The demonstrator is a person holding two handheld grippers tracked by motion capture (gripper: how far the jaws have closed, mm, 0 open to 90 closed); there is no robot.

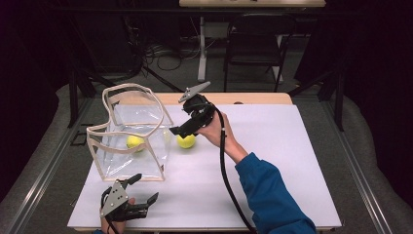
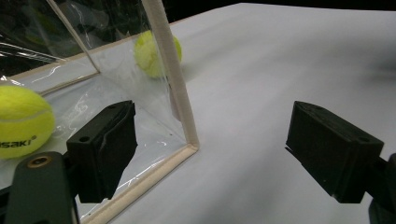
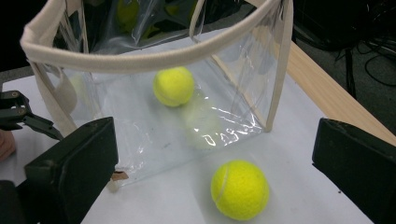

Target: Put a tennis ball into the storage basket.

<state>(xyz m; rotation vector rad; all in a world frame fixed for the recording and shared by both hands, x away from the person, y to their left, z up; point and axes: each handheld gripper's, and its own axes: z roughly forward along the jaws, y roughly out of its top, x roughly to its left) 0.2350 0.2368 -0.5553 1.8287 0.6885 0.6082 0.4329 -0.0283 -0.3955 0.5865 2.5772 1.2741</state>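
White worktop (image 1: 272,161), my right hand-held gripper (image 1: 181,127) wide open over the loose tennis ball (image 3: 239,189), left hand-held gripper (image 1: 139,187) open too: light, fuzzy, rolls easily, so I'd pinch across its middle.

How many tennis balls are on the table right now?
2: one tennis ball inside the clear bag, the other ball on the white table beside it, below the right tool.

A white sheet (image 1: 272,161) covers a wooden table (image 1: 253,98), its bare edge showing along the far side. Grey carpet (image 1: 311,73) lies beyond, where a dark folding chair (image 1: 254,44) and a white desk leg (image 1: 201,48) stand among loose cables (image 1: 165,53). The room around is dim, almost black.
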